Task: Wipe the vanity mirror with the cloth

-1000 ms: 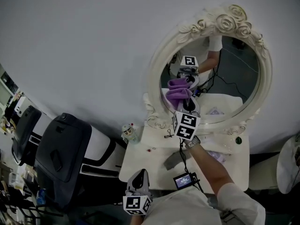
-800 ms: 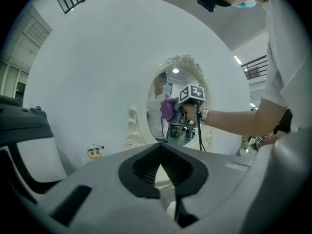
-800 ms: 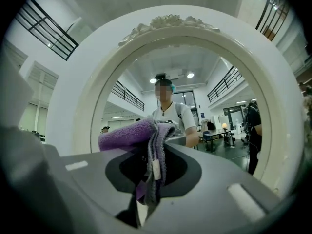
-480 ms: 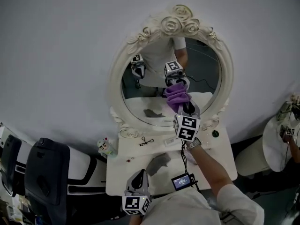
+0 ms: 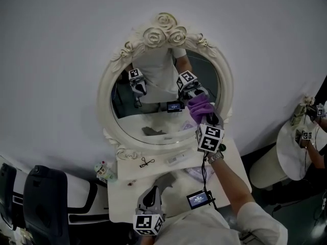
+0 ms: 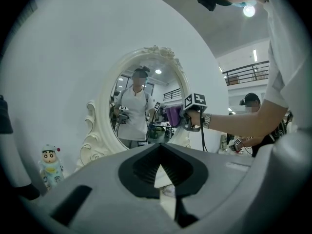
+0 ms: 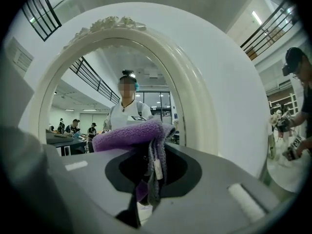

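**Head view.** The right arm (image 5: 232, 180) reaches forward and up across the table (image 5: 125, 188), elbow near the body and wrist raised above the table's far edge. The right gripper (image 5: 204, 114) points at the mirror (image 5: 104, 93); its jaws are clamped on the purple cloth (image 5: 199, 106). The cloth sits at the glass in the lower right part of the oval and appears to meet its own reflection there. The left gripper (image 5: 152, 190) is held low and close to the body over the table's near edge, pointing toward the mirror and well apart from the glass.

**Right gripper view.** A fold of the cloth hangs down between the closed jaws, and the rest is bunched over the tips. The right side of the mirror's frame rises just beside the cloth. To the left, the glass runs open as far as the opposite rim.

**Left gripper view.** The jaws are together with nothing held between them. The mirror stands ahead, with the other gripper and the cloth at its right rim.

**Surroundings.** A figurine (image 5: 102, 170) stands at the table's left end, below the frame. Small items lie on the table under the mirror, beneath the raised arm. A dark chair (image 5: 46, 198) stands to the left of the table.
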Available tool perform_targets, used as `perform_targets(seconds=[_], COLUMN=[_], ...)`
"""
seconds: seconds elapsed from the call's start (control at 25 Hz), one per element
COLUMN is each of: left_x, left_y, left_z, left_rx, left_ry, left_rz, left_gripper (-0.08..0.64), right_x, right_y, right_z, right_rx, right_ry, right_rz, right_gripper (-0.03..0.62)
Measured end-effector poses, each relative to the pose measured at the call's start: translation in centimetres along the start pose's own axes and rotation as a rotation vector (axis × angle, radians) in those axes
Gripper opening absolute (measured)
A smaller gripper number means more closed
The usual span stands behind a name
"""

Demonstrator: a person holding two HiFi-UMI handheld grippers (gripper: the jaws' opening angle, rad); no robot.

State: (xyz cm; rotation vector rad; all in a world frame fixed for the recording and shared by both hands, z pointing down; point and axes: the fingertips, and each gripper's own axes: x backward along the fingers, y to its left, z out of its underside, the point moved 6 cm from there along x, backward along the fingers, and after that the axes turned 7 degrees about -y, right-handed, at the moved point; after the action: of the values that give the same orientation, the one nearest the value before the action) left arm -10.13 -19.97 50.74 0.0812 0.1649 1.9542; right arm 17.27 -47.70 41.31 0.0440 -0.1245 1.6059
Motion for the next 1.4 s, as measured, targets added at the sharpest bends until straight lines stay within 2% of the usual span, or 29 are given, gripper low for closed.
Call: perform_targets(seconds=[0.24,0.36,0.56,0.72,0.96,1.2,1.4], left_x=[-1.0,-1.1,-0.5,0.2,2.0,5.1,8.0], left_y=[-0.9,-1.0,-0.5,0.4,1.8,3.5,4.9], left_z=[0.1,0.0,-0.2,-0.5,-1.0,-1.2,-1.1], left_rx=[0.002,-0.003,-0.011,-0.027,-0.038,-0.044,-0.038], left_ry=[-0.004,-0.006,-0.010,-0.014,-0.022,-0.031,-0.026], left_rz=[0.022,0.023,0.005,-0.023,-0.096,-0.225,-0.337], left_gripper=[0.002,0.001,0.001,0.000,0.000,0.000,0.000], right_x=[-0.5,-0.6,0.2,1.6,3.3,4.0,4.1], right_y=[-3.3,-3.6,-3.0,0.3,8.4,17.3,22.4], right_z=[0.5,0.7,0.7,1.8,4.3,7.5,8.9], right_rx=[-0.026,-0.015,-0.048,-0.069,-0.052,-0.047,-0.031], right_ry=[0.021,0.013,0.008,0.031,0.061,0.149,0.185], right_rz=[0.064,0.073,0.093,0.004,-0.172,-0.351,-0.431], right_gripper=[0.057,0.053,0.054,0.054,0.055,0.055,0.055])
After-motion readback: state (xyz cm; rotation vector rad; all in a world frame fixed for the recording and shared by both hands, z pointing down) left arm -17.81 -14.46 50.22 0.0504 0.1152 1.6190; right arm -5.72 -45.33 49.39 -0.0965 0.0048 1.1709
